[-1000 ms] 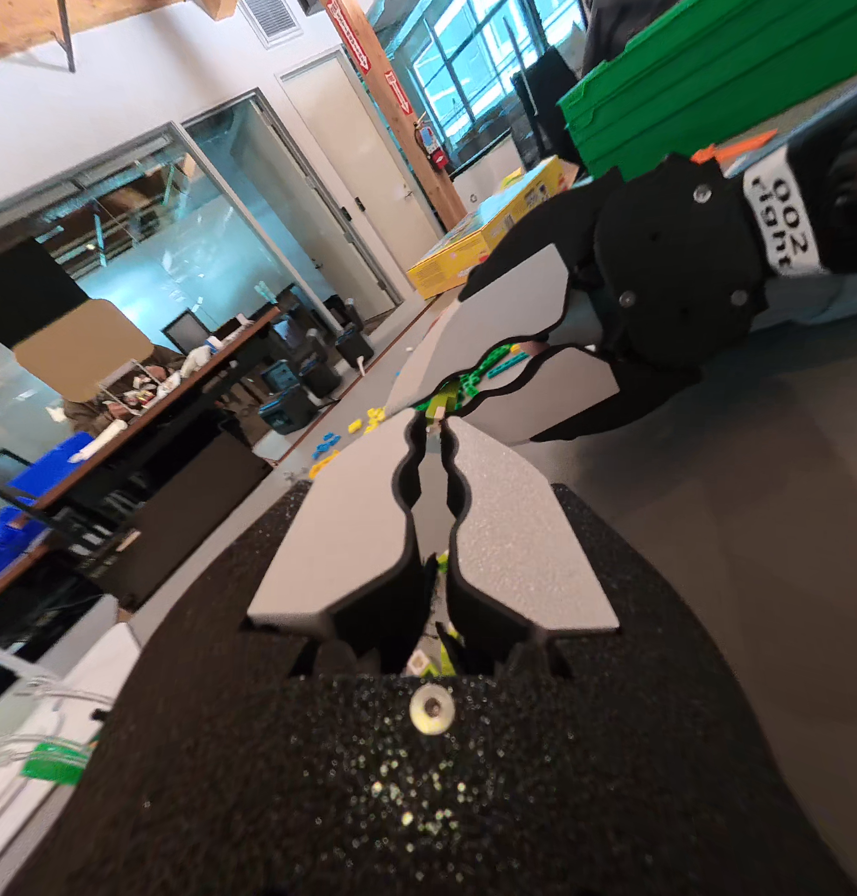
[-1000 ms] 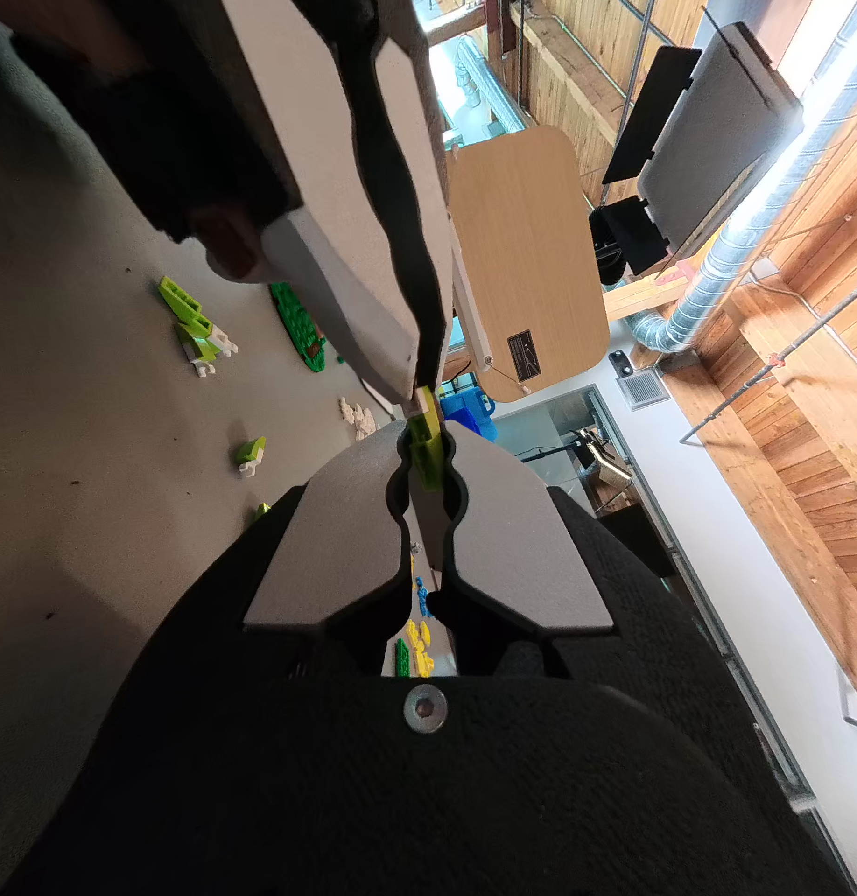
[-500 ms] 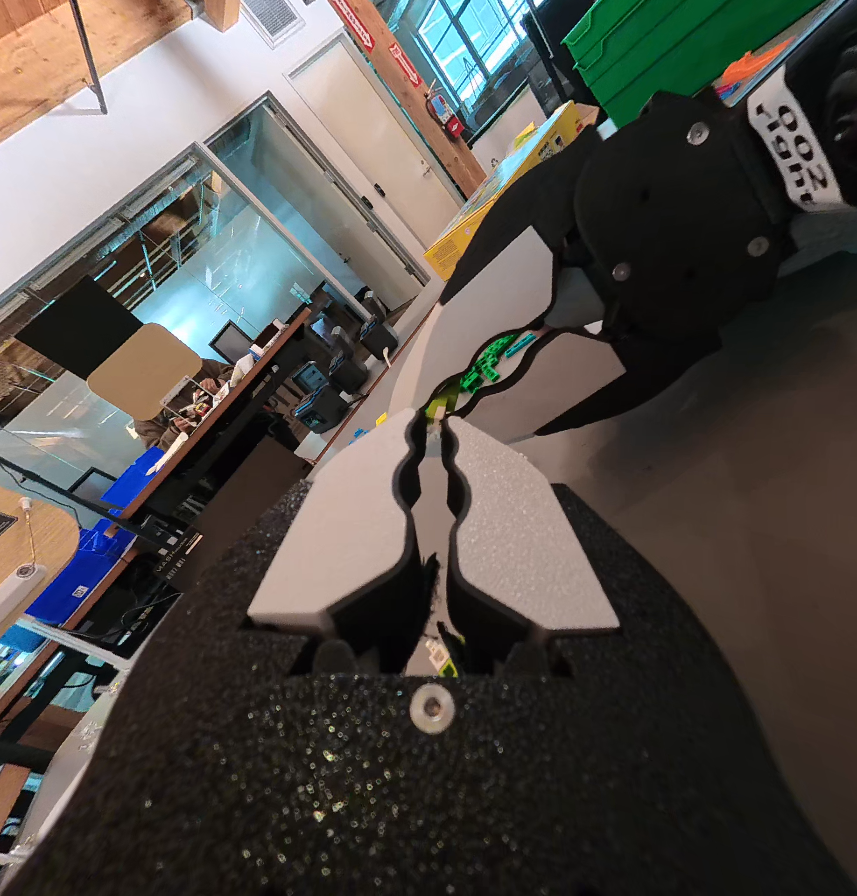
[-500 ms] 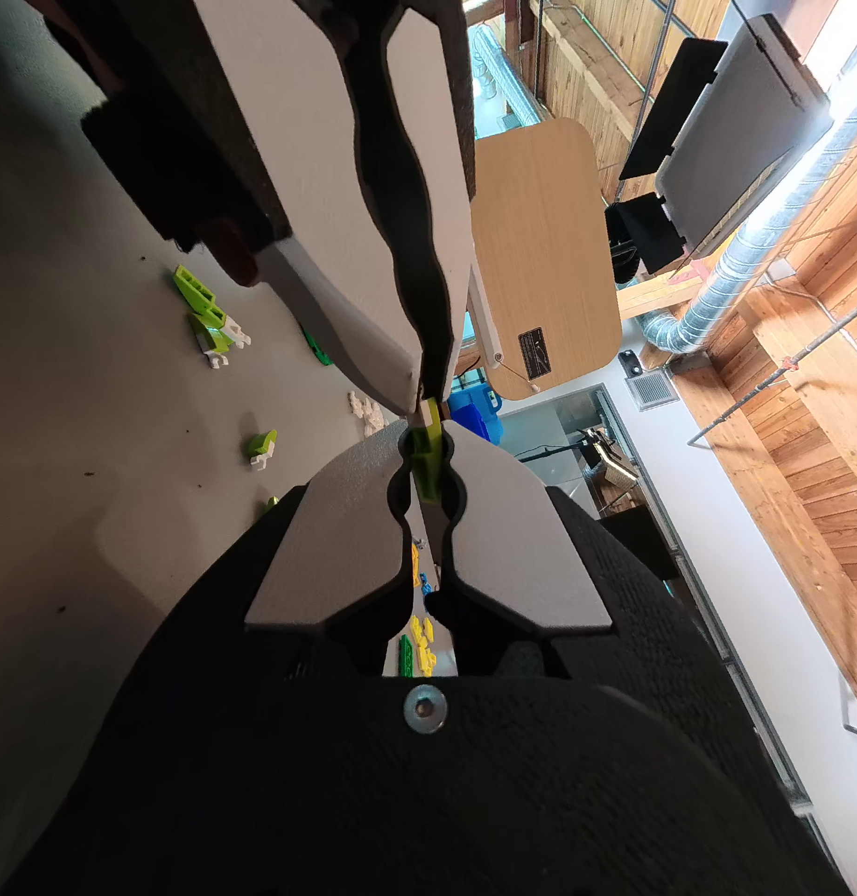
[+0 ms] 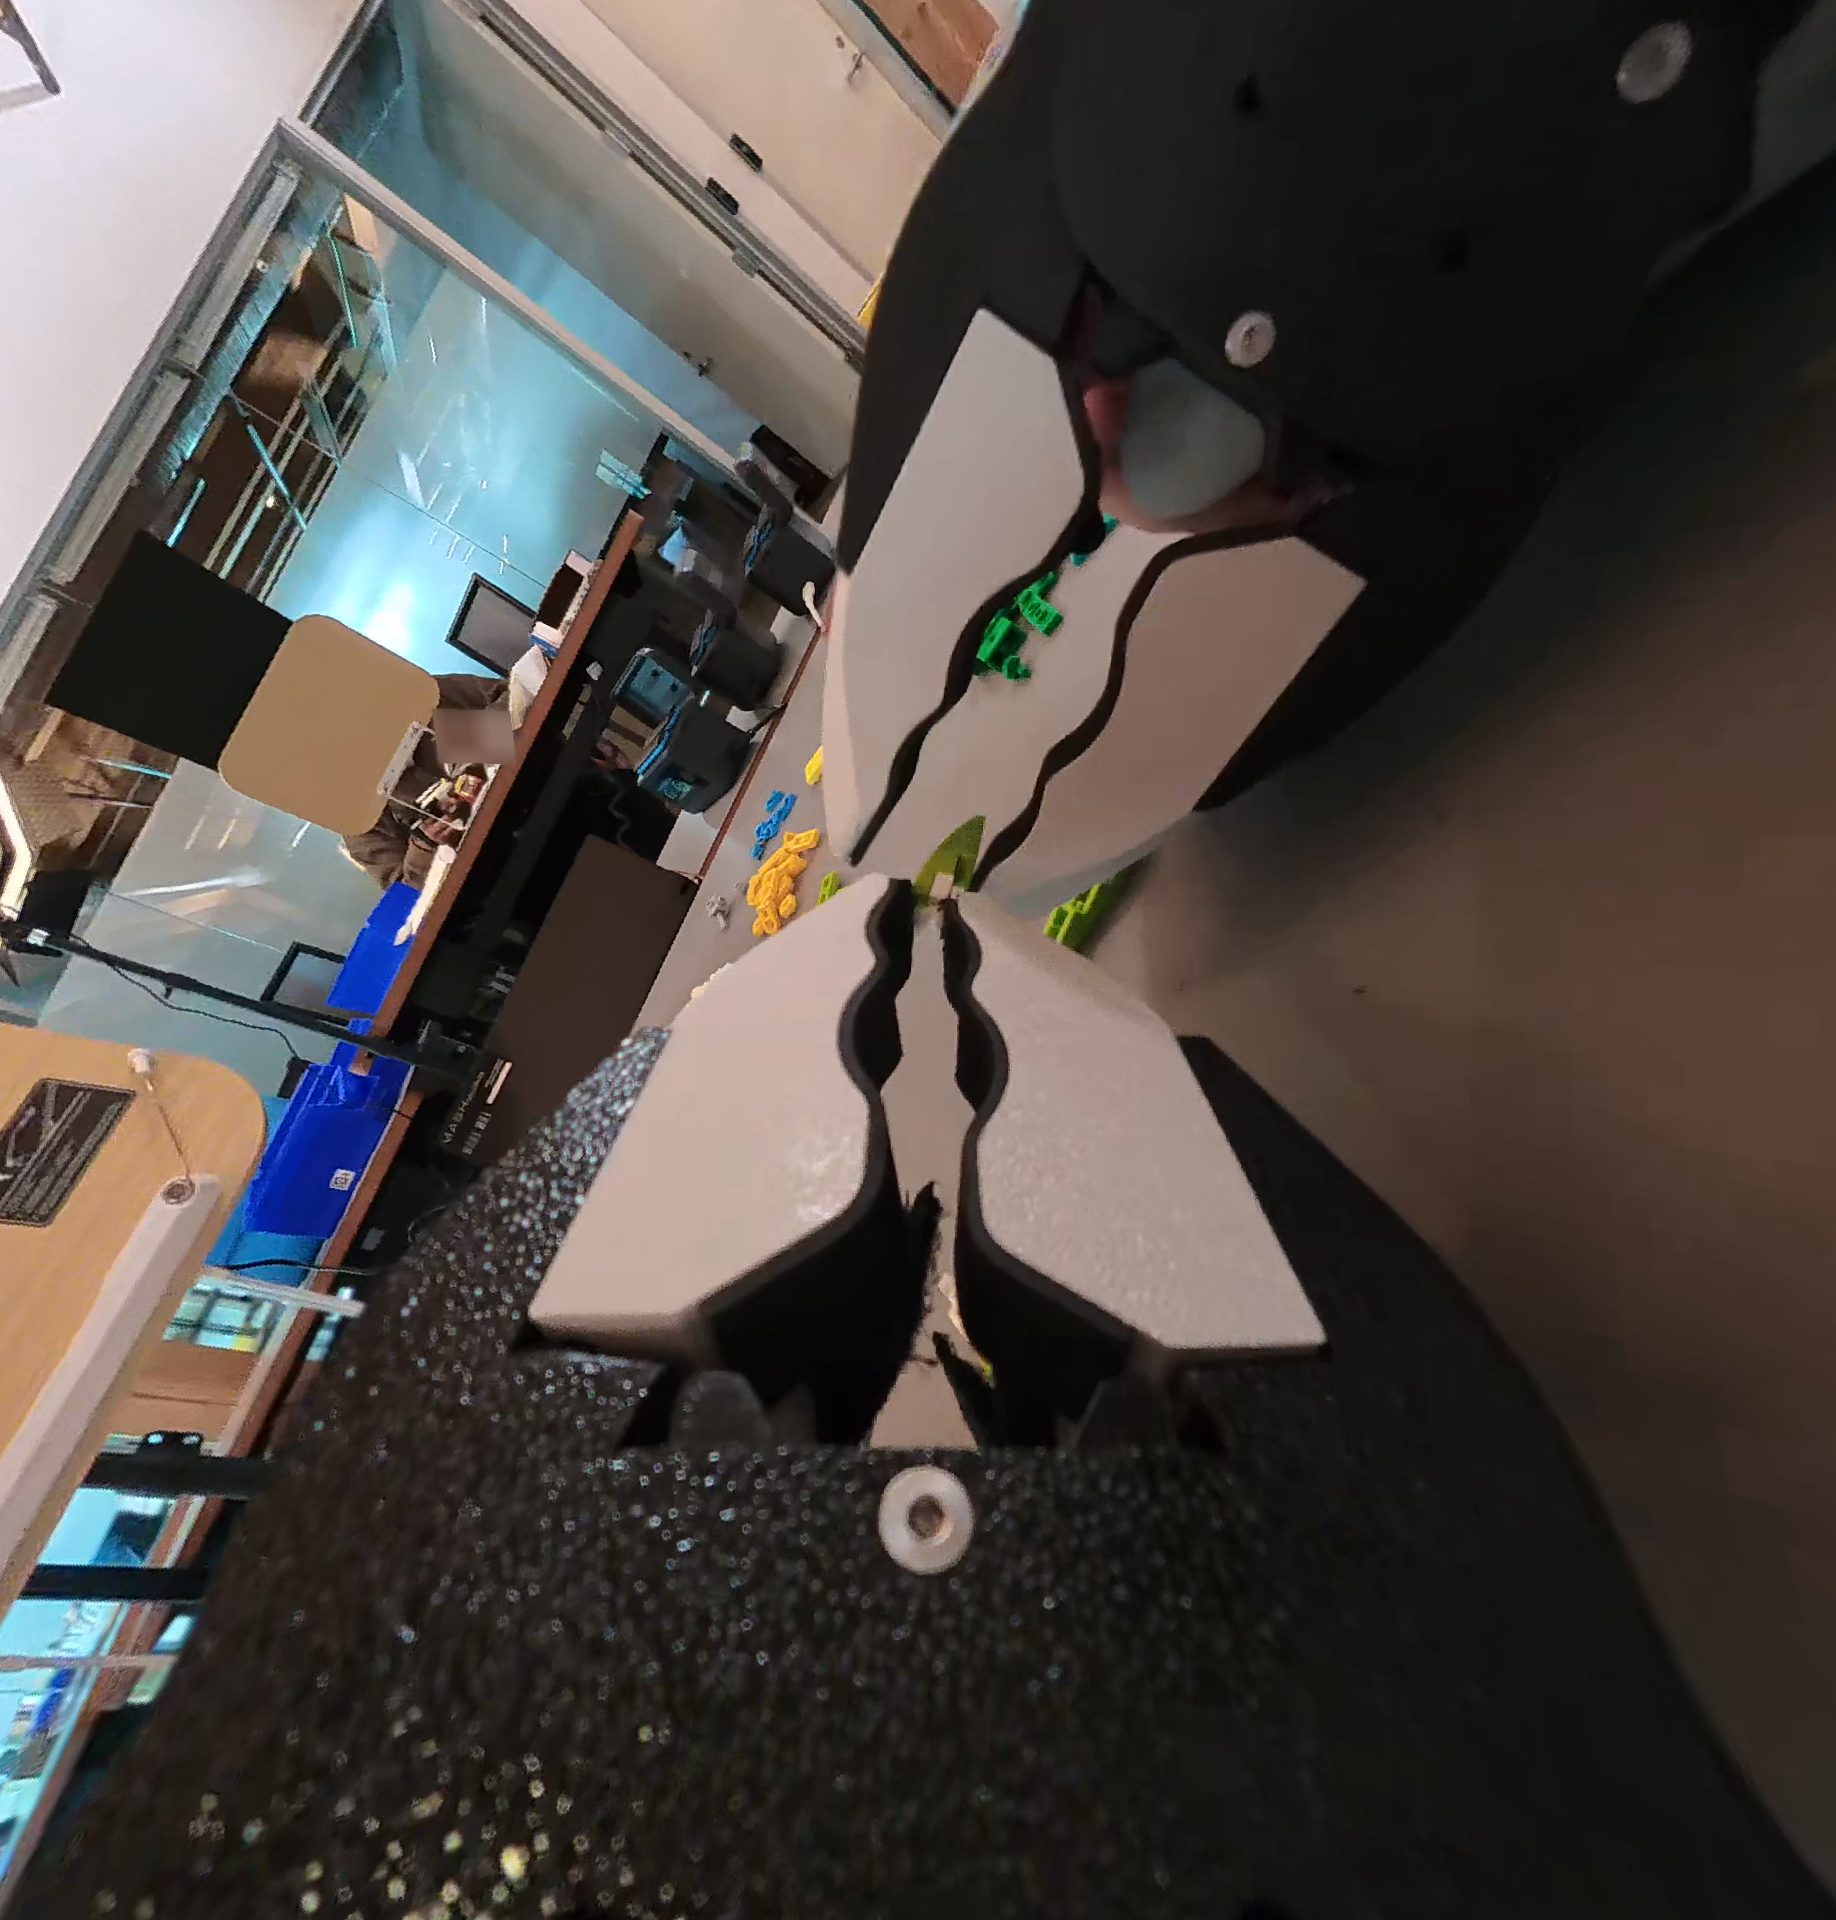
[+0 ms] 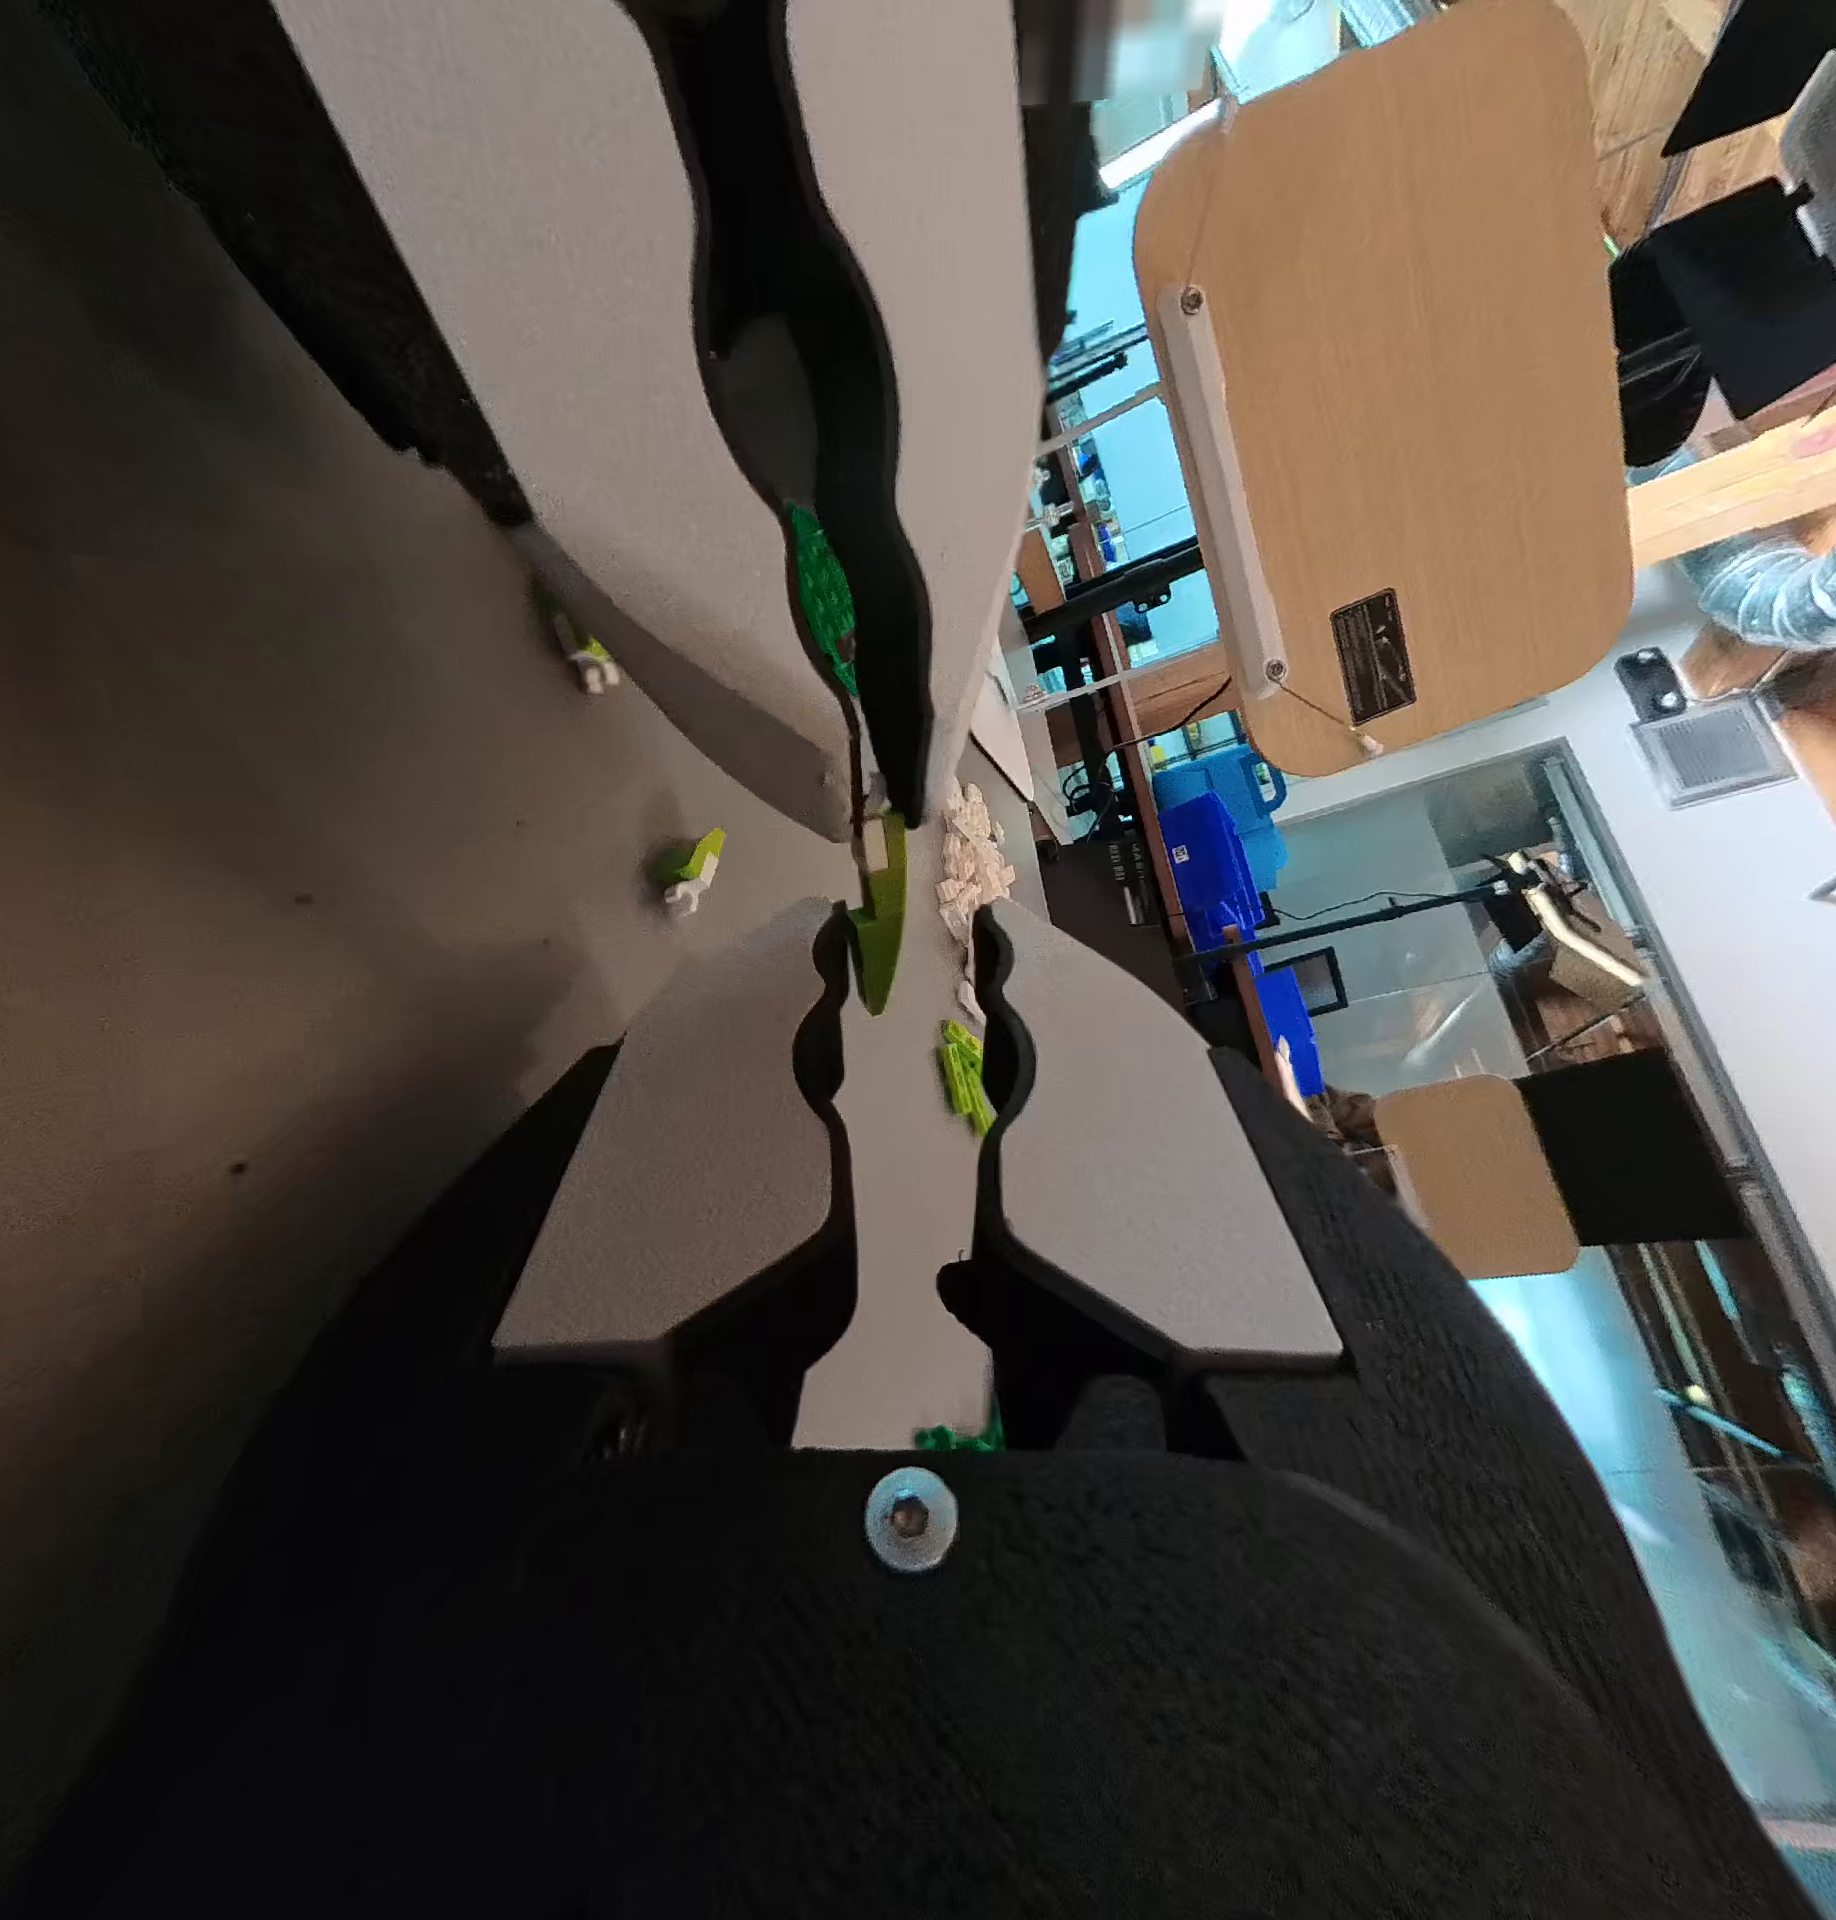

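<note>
Left tongs (image 5: 924, 902): nearly closed, their tips pinching the white end of a lime-green leaf piece (image 6: 883, 925); the grip is at the very tip and looks slender.
Right tongs (image 6: 909, 930): parted; the leaf stands between the pads, lying against the left one at most, with a clear gap on the right side.
Leaf piece: in the air above the grey desk (image 6: 218, 883), between the two tools, which meet tip to tip.
Around: white bricks (image 6: 971, 852), lime bricks (image 6: 966, 1070), yellow bricks (image 5: 779, 883) scattered on the desk.
Handling, as I judge it: keep the left hand steady and level; draw the right tool back straight along the leaf, so no pad drags it sideways.
</note>
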`<state>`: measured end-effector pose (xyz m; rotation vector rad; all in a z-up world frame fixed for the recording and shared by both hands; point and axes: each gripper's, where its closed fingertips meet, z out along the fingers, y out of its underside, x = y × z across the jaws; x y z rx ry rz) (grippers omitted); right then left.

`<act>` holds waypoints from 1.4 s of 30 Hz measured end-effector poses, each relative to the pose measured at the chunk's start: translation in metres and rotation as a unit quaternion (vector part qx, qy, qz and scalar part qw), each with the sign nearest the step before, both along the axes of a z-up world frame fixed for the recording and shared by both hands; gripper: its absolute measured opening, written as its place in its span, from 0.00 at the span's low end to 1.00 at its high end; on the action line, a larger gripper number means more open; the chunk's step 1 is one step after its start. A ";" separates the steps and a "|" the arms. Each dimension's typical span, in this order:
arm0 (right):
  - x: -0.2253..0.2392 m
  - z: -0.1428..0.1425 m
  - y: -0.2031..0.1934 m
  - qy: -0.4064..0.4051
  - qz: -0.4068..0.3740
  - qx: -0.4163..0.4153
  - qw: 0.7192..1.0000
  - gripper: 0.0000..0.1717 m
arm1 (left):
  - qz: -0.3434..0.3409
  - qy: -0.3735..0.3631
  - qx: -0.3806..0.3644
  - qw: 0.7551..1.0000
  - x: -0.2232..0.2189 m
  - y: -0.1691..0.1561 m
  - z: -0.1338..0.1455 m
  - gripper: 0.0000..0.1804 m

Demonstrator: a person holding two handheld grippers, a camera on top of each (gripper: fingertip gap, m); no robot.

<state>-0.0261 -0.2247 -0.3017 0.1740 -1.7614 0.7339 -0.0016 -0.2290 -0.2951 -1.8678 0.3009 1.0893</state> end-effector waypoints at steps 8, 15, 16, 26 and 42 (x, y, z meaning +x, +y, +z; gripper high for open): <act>0.001 -0.003 0.000 0.019 -0.001 0.032 0.999 0.10 | -0.010 0.007 -0.005 1.000 0.003 0.002 -0.001 0.04; 0.000 -0.005 0.000 0.020 -0.002 0.040 0.999 0.06 | -0.020 0.013 -0.001 1.000 0.006 0.003 0.001 0.04; 0.000 -0.006 0.000 0.022 -0.002 0.041 0.999 0.05 | -0.021 0.013 -0.001 1.000 0.006 0.004 0.001 0.04; -0.002 0.009 0.003 0.068 -0.021 0.033 0.997 0.03 | 0.001 -0.029 0.081 0.996 0.002 0.002 0.017 0.10; 0.002 0.028 0.000 0.245 -0.031 0.155 0.957 0.02 | 0.014 -0.336 0.052 0.940 0.010 0.003 -0.001 0.05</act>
